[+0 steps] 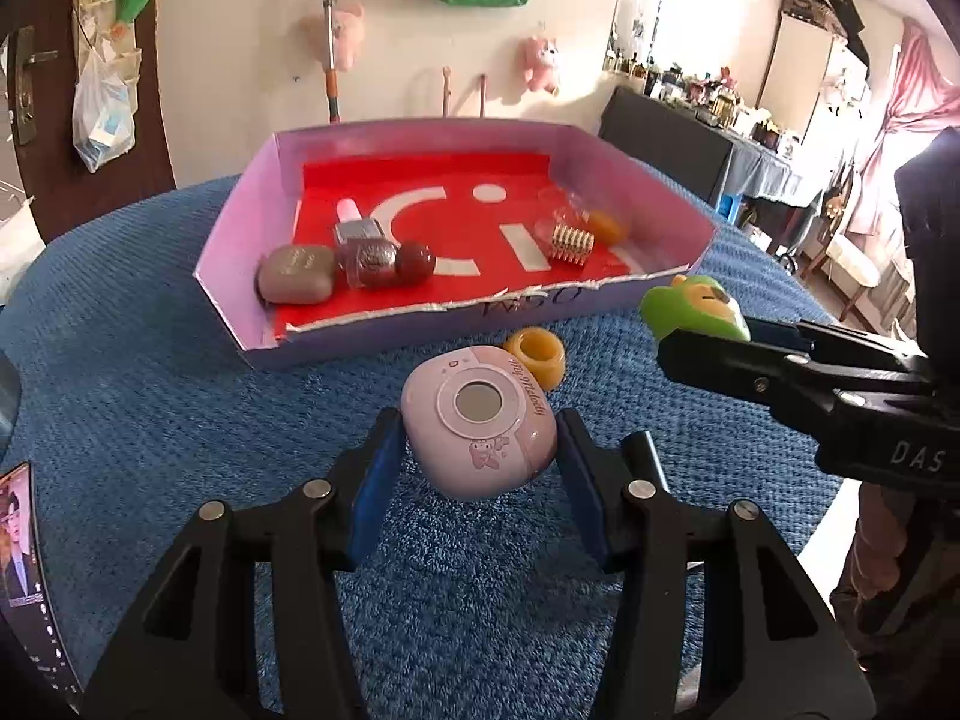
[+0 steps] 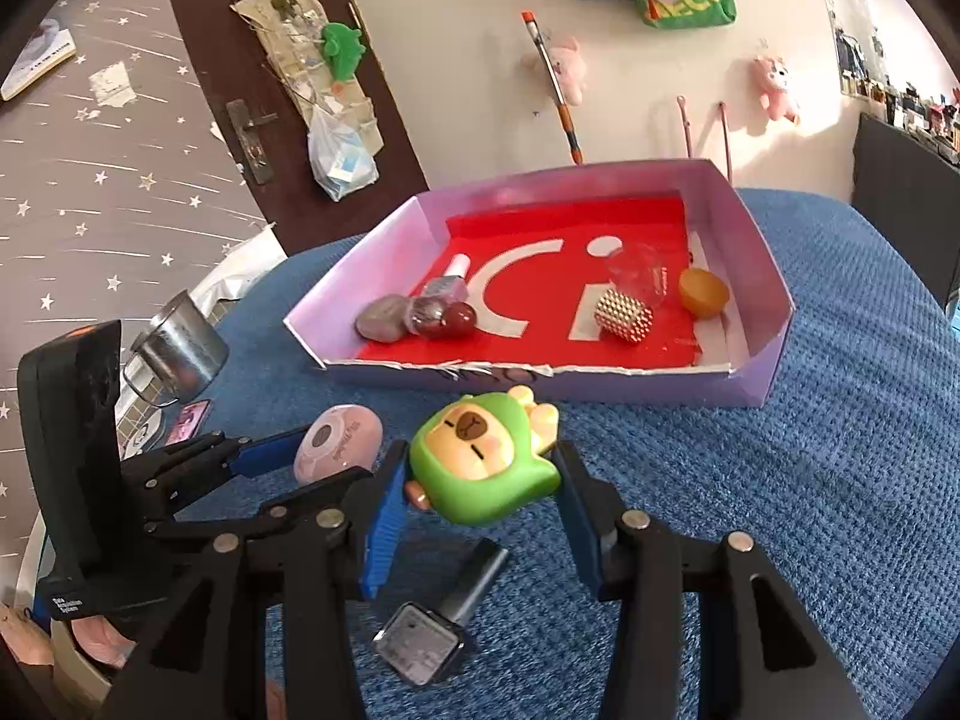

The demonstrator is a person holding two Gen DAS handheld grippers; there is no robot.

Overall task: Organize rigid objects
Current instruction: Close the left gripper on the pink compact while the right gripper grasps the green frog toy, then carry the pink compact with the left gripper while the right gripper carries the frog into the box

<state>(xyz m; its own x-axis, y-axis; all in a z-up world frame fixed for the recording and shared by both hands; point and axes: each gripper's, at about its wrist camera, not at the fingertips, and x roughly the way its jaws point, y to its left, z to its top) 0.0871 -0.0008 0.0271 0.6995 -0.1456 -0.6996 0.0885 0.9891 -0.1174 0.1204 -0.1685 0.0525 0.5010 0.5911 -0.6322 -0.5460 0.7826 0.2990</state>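
My left gripper [image 1: 477, 462] is shut on a pink earbud case [image 1: 478, 426] and holds it just above the blue cloth; the case also shows in the right wrist view [image 2: 339, 444]. My right gripper [image 2: 480, 480] is shut on a green capybara toy [image 2: 483, 468], held above the cloth; the toy shows in the left wrist view [image 1: 696, 306]. Ahead lies a shallow pink box with a red floor [image 1: 252, 240] [image 2: 774, 288]. It holds a grey stone [image 1: 295, 282], a nail polish bottle [image 1: 354, 234], a red bead [image 1: 415, 262], a gold studded cylinder [image 1: 571, 243] and an orange half-sphere [image 2: 703, 291].
A yellow ring [image 1: 536, 357] lies on the cloth by the box's front wall. A smartwatch [image 2: 432, 630] lies under my right gripper. A metal cup [image 2: 180, 348] stands at the table's left edge. A phone [image 1: 24, 540] lies at the left. A wall is behind.
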